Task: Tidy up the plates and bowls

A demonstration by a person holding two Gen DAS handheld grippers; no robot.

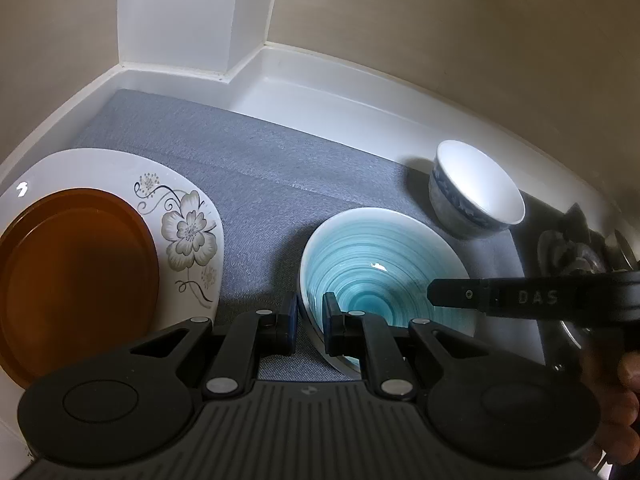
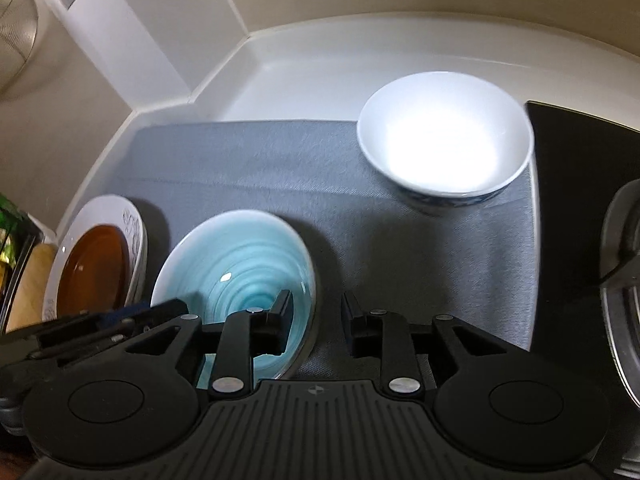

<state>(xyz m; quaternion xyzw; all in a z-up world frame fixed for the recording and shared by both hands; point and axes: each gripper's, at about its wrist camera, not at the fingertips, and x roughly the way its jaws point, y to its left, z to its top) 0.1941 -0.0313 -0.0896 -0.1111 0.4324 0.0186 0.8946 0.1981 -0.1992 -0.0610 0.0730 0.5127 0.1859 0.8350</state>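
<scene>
A turquoise ringed bowl [image 1: 380, 276] sits on the grey mat. My left gripper [image 1: 311, 312] straddles its near-left rim, one finger inside and one outside, closed on the rim. My right gripper [image 2: 315, 312] is open, with its left finger over the same bowl [image 2: 240, 264] and its right finger over the mat. A white bowl with a blue pattern [image 1: 476, 188] stands at the back right, upright and empty [image 2: 444, 152]. An amber plate [image 1: 76, 276] lies on a white flowered plate [image 1: 188, 224] at the left.
The grey mat [image 1: 248, 160] covers a white counter [image 1: 320, 92] bounded by walls and a white column. A black stove with a burner [image 1: 572, 248] is at the right. A dark cooktop edge [image 2: 580, 160] lies beside the white bowl.
</scene>
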